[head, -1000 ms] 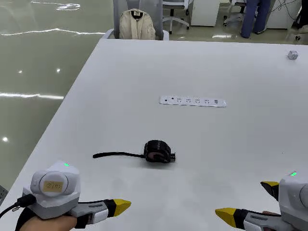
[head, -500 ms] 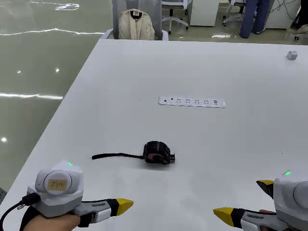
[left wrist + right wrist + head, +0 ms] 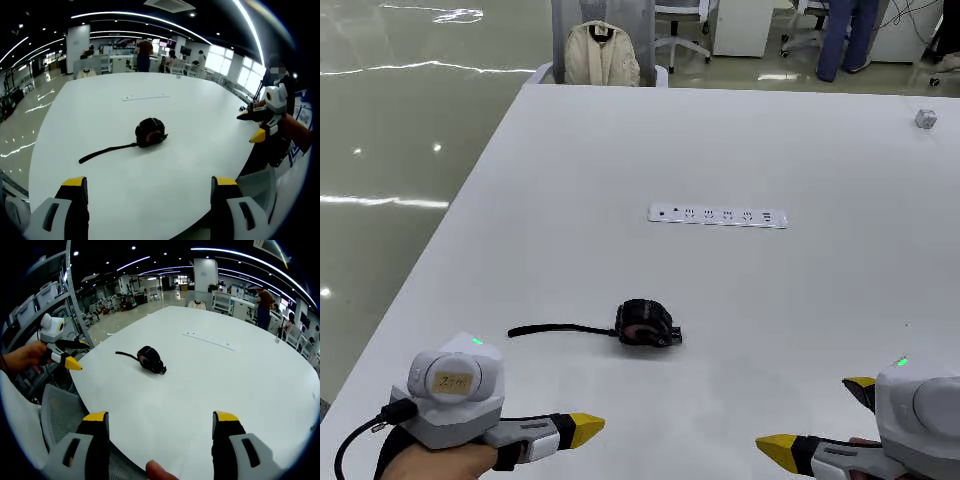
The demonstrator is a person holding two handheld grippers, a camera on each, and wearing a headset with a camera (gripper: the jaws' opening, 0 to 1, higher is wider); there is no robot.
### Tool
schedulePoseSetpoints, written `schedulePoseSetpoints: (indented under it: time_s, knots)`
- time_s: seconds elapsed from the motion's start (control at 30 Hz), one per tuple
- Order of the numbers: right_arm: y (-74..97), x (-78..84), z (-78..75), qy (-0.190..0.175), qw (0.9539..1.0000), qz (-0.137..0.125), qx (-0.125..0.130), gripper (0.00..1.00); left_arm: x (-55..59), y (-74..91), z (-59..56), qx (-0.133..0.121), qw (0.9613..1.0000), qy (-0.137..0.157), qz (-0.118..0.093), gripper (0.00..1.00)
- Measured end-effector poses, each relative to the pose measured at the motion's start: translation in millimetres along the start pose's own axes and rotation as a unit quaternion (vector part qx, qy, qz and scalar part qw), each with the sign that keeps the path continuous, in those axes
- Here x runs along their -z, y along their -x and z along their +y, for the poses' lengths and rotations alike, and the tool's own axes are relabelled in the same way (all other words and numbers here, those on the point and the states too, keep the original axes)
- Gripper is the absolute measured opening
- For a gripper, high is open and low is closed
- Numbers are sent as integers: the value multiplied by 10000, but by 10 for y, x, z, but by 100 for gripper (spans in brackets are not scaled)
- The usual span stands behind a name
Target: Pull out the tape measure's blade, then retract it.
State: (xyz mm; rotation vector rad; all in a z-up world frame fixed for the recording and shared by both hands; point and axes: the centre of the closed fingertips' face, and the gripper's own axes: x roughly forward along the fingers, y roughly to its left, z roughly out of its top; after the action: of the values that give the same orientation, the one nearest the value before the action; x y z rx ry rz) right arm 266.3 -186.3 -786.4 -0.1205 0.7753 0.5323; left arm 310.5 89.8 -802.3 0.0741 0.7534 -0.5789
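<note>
left tool (image 3: pixel 150 183): wide open, near left | right tool (image 3: pixel 160 416): wide open, near right | tape measure (image 3: pixel 646 323): lying on the white counter (image 3: pixel 720 140), farther out, between them

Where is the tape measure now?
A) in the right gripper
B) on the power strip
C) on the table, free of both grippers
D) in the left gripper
C: the tape measure lies on the table, apart from the open left gripper and right gripper.
</note>
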Motion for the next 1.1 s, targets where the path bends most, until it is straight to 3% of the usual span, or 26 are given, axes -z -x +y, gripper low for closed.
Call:
schedulePoseSetpoints:
  time_s: [0.3,1.1]
  knots:
    - [-112,-31,-27,66,10000,49,-55,86,-6,-105,-12,40,10000,-30,54,100]
    - [-345,-65,-23,167,9995,140,-222,82,-208,-389,-89,179,9998,-81,41,100]
